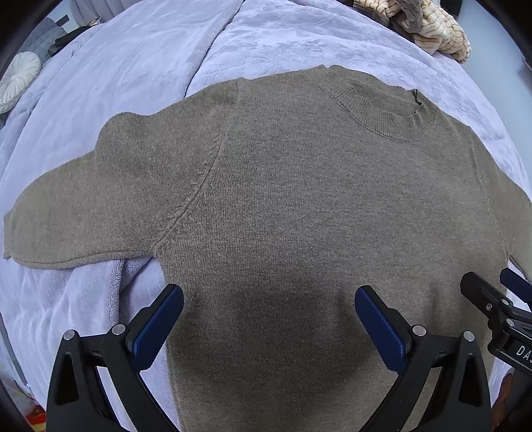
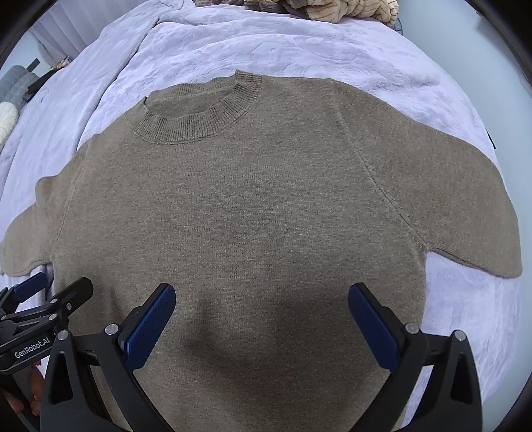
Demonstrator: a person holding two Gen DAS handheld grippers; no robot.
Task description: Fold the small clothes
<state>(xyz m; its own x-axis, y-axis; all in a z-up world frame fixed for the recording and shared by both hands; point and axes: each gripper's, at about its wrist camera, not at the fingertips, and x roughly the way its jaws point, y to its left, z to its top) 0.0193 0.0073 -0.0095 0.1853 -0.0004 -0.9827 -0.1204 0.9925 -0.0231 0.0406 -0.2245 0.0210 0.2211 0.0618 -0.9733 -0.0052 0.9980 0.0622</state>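
The left gripper [image 1: 269, 307] has its jaws wide apart, holding nothing, over the lower body of the sweater [image 1: 282, 206]. The right gripper [image 2: 261, 304] is the same, jaws spread and empty, just beside the left one. The sweater lies flat, front up, ahead of both, collar [image 2: 196, 116] farthest from the jaws, 2 sleeves spread outward. Under it is a lavender blanket [image 2: 266, 43]; beyond, a striped cloth heap [image 1: 429, 26].
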